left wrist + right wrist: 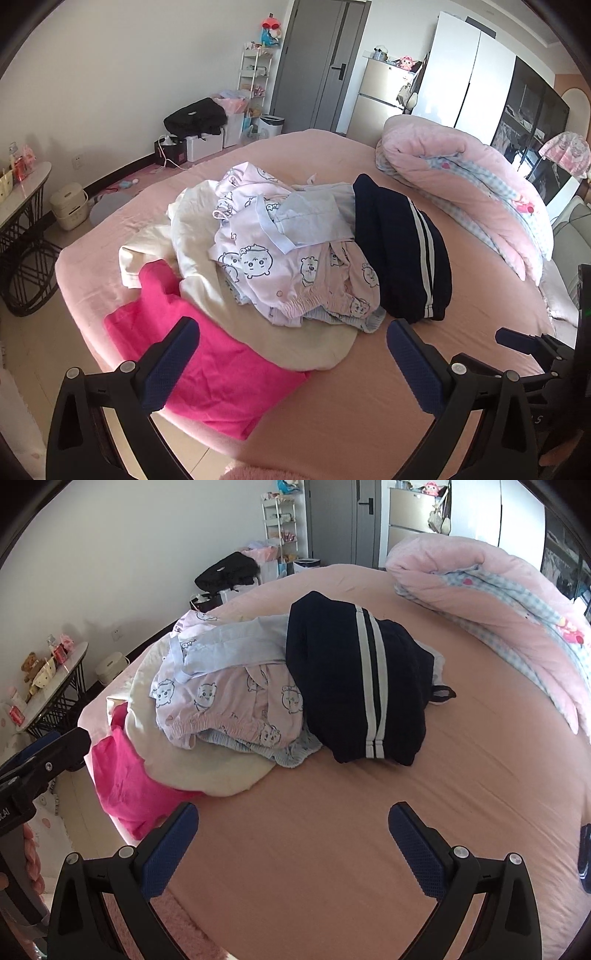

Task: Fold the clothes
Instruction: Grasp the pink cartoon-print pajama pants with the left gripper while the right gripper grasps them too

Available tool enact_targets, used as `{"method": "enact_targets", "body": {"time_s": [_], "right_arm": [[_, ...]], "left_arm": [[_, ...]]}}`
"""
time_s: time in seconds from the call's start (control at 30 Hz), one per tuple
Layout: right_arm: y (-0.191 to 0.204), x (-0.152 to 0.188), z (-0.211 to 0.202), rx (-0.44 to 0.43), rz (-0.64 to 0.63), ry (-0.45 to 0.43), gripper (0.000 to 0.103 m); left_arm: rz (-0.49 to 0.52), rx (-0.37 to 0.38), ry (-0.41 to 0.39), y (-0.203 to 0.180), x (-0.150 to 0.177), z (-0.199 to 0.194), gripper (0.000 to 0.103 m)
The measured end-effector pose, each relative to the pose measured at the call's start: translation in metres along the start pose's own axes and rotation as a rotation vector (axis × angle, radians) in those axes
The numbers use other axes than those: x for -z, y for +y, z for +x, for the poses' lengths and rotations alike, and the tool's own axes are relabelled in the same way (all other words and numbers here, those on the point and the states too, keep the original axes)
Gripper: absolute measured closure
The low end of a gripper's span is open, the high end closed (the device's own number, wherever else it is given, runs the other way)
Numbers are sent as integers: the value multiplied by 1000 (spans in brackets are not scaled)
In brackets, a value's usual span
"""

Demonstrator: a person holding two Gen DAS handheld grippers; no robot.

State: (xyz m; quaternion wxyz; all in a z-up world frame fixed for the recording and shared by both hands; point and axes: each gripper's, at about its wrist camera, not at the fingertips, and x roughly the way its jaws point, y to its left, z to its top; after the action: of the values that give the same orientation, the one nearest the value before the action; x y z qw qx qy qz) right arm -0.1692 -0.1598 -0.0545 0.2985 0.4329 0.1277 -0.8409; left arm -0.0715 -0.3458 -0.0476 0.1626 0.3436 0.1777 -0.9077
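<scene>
Left wrist view, left tool [293, 345] agape above clothes pile [280, 251], right tool [293, 825] likewise

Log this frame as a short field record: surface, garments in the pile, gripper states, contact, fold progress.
surface: pink bed sheet
pile: navy garment with white stripes on the right; cartoon-print pink pyjamas; light blue garment; cream garment; hot pink garment at the bed's near-left edge
bedding: rolled pink quilt behind the pile
left gripper: open, holding nothing
right gripper: open, holding nothing
contact: none visible
progress: nothing folded yet
</scene>
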Motion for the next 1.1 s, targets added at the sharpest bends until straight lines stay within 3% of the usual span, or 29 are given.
{"method": "enact_targets", "body": {"time_s": [0.13,0.23,0.47,0.5,0.53,0.6,0.67,0.73,0.9,1.1], "right_arm": [[11,-20,38,8,-29,6,26],[14,-29,78,-20,-9,58,28],[11,-38,152,-49,21,140,28],[12,-39,158,-56,18,140,28],[13,-40,161,-68,15,146,30],[15,-42,168,-91,12,166,44],[15,-44,170,-94,23,169,50],[15,-48,162,-126,35,141,97],[20,-60,126,-183,20,17,98],[18,-58,89,-215,13,-31,98]], "left_arm": [[-9,-4,37,9,-9,44,7],[-31,12,103,19,-7,80,15],[-31,38,182,24,6,128,16],[-20,45,189,23,8,132,18],[-5,46,196,21,9,136,26],[14,30,197,18,11,141,39],[9,42,186,19,12,139,68],[7,50,169,18,11,135,80],[47,30,88,14,4,105,89],[46,55,1,18,-17,63,93]]}}
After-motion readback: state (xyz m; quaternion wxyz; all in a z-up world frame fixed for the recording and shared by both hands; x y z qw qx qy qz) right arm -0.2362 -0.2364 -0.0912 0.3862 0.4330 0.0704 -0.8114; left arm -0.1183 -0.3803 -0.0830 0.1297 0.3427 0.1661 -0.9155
